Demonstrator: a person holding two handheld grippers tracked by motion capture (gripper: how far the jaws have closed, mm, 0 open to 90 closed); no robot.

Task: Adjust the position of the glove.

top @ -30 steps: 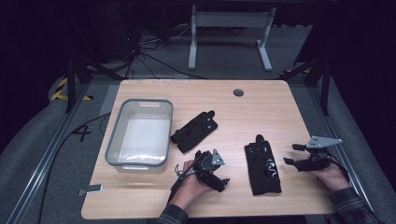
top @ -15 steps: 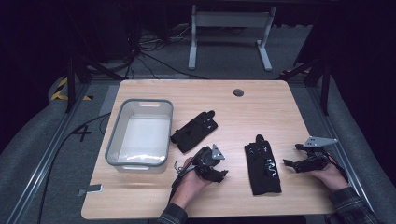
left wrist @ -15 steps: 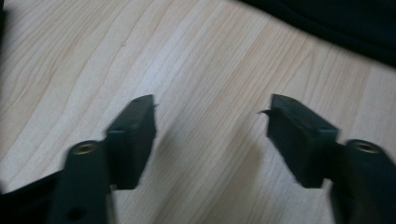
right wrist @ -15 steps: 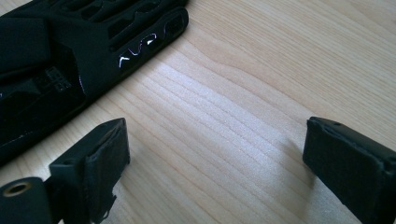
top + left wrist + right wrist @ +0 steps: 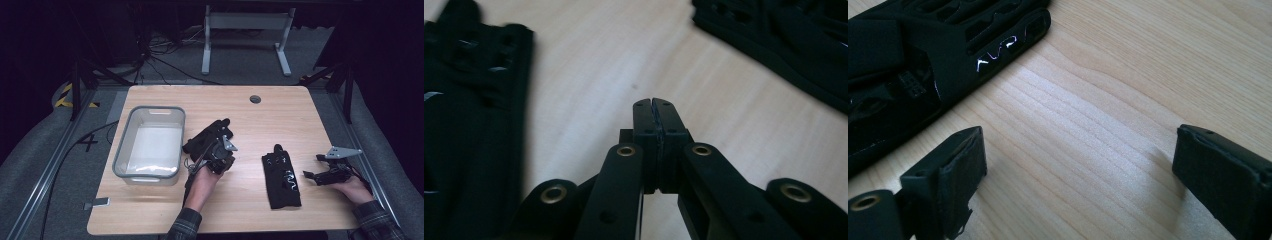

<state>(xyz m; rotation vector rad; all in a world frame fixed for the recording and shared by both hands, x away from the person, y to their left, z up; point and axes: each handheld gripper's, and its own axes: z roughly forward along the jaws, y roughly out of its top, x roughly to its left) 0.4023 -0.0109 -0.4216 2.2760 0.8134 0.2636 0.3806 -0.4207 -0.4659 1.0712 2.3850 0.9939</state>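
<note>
High view shows us our left tool [image 5: 223, 156] clenched and empty just near of the far-left glove [image 5: 207, 136], its long axis running far-right, while our released right tool [image 5: 320, 175] waits right of the other glove [image 5: 281, 175] on the worktop [image 5: 300, 115].

The table [image 5: 310, 125] is pale wood, matt with fine grain. The gloves [image 5: 281, 175] are black cloth. The bin [image 5: 120, 150] is clear, glossy plastic.
</note>
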